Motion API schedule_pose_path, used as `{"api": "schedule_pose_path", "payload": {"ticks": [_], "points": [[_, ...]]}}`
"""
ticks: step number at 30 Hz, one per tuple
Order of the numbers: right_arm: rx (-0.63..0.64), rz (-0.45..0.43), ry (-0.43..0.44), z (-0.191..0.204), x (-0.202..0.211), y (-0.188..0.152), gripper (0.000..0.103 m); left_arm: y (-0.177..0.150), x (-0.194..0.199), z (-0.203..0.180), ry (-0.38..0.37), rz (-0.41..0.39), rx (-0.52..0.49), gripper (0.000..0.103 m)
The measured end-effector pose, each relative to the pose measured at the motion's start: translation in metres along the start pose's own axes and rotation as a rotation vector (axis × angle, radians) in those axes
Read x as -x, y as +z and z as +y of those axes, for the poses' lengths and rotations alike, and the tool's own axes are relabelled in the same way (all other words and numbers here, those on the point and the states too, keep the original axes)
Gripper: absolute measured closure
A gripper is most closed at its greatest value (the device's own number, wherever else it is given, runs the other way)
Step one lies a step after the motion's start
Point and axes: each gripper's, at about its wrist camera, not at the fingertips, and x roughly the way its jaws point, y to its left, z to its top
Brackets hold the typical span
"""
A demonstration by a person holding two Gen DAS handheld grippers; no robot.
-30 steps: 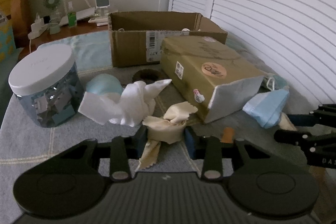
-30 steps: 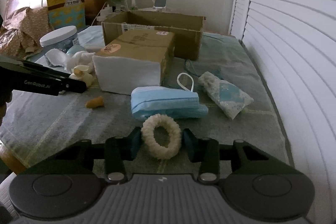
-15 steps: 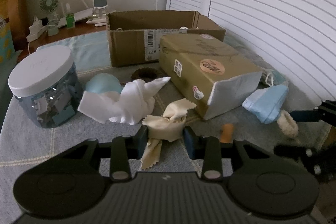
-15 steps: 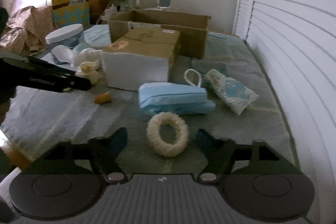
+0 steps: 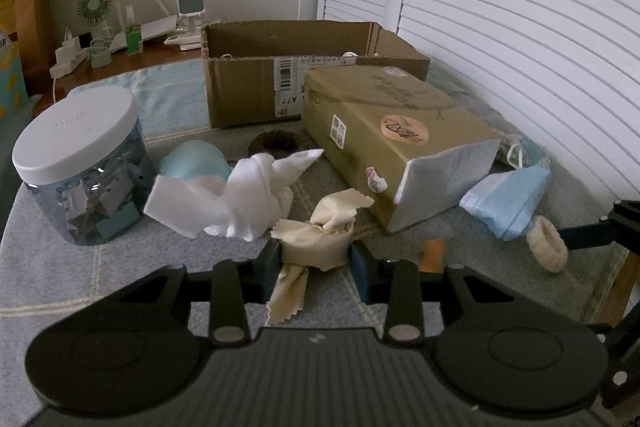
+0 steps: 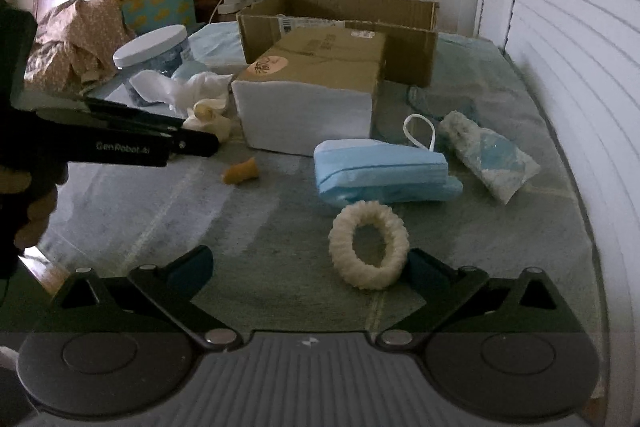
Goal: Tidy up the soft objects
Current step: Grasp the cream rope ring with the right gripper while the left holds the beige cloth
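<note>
My left gripper [image 5: 316,257] is shut on a crumpled cream cloth [image 5: 320,239], held just above the bed cover; the same gripper [image 6: 206,143] reaches in from the left in the right wrist view. My right gripper [image 6: 310,263] is opening, its jaws wide apart. A cream scrunchie [image 6: 362,277] lies on the cover between them, close to the right finger, and the pads do not press on it. A folded blue face mask [image 6: 380,171] lies just behind the scrunchie. An open cardboard box [image 5: 248,95] stands at the back.
A gold packet [image 5: 392,123] lies in front of the box. To the left are a white cloth [image 5: 240,195], a blue pad [image 5: 192,163], a dark scrunchie [image 5: 276,143] and a lidded jar [image 5: 80,155]. An orange earplug [image 6: 242,173] and a patterned pouch [image 6: 488,155] also lie on the cover.
My right gripper let go of the cream scrunchie and its jaws spread wide; the scrunchie now lies on the cover. The left gripper still holds the cream cloth in the same place.
</note>
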Motion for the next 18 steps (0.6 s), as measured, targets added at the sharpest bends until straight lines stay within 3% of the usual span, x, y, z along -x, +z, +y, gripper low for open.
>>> {"api": "schedule_pose_path", "payload": {"ticks": [3,12,18], "points": [[0.022,0.015,-0.005,0.003,-0.001,0.001,0.000,0.001,0.000,0.000,-0.004,0.001,0.003,0.066],[-0.070,-0.021,0.032,-0.005,0.004,-0.001,0.000,0.002,0.000,0.003,-0.017,0.002,0.021,0.066],[0.073,-0.010,-0.082,0.021,-0.001,-0.007,0.000,0.002,0.000,0.003,-0.019,0.001,0.024,0.066]]}}
